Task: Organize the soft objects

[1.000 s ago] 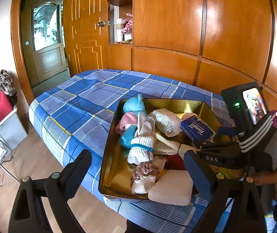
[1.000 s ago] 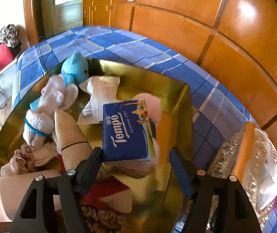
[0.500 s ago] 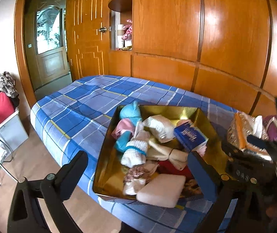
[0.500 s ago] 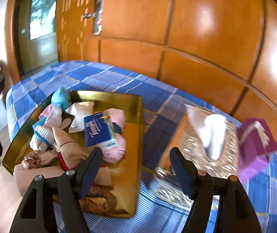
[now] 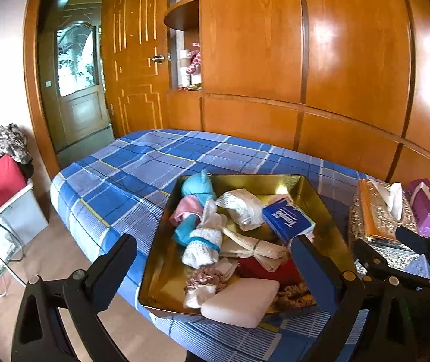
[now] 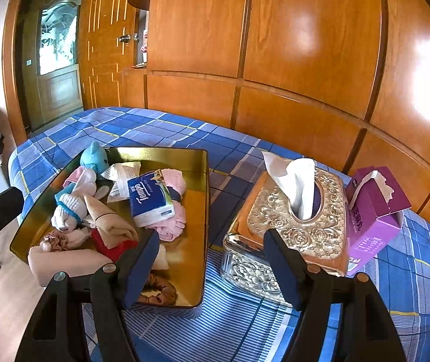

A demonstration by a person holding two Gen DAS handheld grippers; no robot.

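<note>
Blue-checked bedding (image 6: 239, 325) against a wooden wall carries everything, and both claws hover above it with nothing in them. From the right gripper (image 6: 211, 267), its jaws standing apart and empty, the nearest things are the gold tray (image 6: 204, 211) on its left side and the silver tissue box (image 6: 290, 235) on its right side, with a purple carton (image 6: 374, 220) just beside that. The left gripper (image 5: 211, 268) is spread wide and also empty, aimed over the tray's near edge. Inside the tray lies a loose heap: a blue tissue pack (image 6: 150, 197) on top of a pink cloth (image 6: 172, 217), a rolled white sock (image 5: 202, 246), a blue plush toy (image 5: 198, 185), a beige roll (image 5: 254, 249), a scrunchie (image 6: 157, 292) and a pale pad (image 5: 240, 303) hanging over the front rim. All of these look light and squashy; they should give under the pads, so a pinch across the thickest middle seems safest. The tissue pack's wrapper looks slick, so squeezing its short sides would probably hold best.
</note>
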